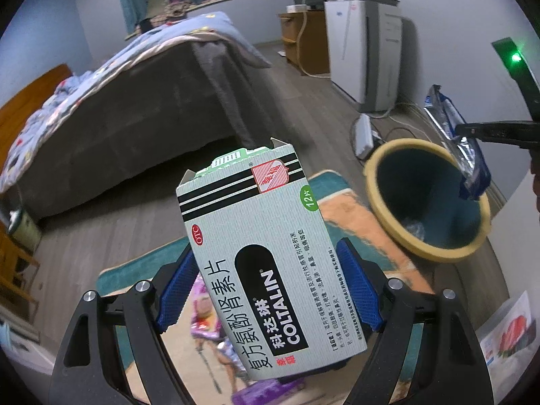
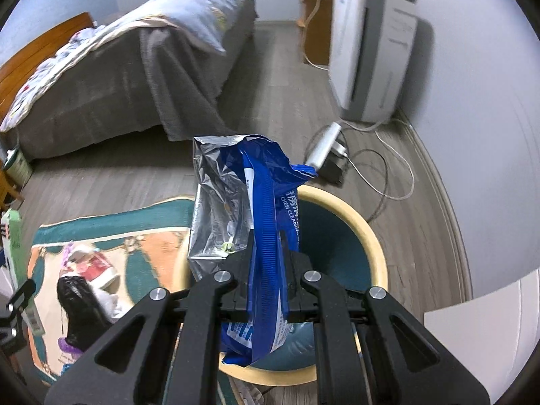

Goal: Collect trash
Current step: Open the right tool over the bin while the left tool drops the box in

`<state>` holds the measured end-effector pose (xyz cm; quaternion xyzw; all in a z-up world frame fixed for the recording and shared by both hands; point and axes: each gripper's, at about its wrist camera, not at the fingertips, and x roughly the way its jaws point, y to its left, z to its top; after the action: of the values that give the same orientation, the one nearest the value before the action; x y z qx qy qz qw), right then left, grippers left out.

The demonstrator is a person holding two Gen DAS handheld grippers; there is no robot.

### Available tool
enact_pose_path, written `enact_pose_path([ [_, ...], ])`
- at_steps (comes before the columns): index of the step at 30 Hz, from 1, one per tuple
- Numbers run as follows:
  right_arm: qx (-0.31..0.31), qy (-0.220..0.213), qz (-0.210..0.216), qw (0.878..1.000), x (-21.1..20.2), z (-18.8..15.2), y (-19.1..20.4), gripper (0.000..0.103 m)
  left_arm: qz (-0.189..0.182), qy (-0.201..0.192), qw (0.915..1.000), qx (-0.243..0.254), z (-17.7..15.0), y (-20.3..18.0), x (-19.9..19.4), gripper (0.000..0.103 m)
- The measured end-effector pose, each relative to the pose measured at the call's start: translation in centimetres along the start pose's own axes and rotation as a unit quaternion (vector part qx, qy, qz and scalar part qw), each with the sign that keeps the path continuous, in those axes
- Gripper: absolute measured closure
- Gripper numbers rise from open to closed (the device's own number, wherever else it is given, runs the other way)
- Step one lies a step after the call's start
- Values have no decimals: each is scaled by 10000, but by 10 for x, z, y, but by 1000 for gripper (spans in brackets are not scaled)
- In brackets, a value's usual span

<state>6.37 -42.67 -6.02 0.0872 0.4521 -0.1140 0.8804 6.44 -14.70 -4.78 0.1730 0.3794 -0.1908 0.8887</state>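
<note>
Both fingers (image 1: 357, 290) clamp the medicine box (image 1: 270, 256) between them.

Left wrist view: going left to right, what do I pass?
Bed → medicine box held in the left gripper → trash bin → blue wrapper held by the right gripper.

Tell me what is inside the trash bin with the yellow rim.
In the trash bin, something pale and crumpled lies at the bottom. The blue wipes packet, held by the right gripper, covers much of the opening.
</note>
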Motion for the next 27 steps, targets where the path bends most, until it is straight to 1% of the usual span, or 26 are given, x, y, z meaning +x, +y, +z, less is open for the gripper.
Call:
enact_pose_path([
  [3,129,79,-61,9999,6,-3,-10,93,-125,-45,9998,112,7,-17,1,22],
  [9,364,202,-119,9991,14,-9,-29,93,-527,1,9982,301,17,-59,8,22],
  [14,563,289,-143,9979,20,-14,-45,93,-787,32,9947,659,23,-96,14,22],
  [17,681,352,-188,9969,24,-17,-55,93,-972,146,9926,710,26,-110,22,22],
  [21,840,493,-171,9951,32,-24,-66,93,-1104,323,9906,746,33,-119,35,22],
  [27,963,626,-106,9933,39,-29,-70,93,-1446,401,9851,844,44,-131,55,22],
])
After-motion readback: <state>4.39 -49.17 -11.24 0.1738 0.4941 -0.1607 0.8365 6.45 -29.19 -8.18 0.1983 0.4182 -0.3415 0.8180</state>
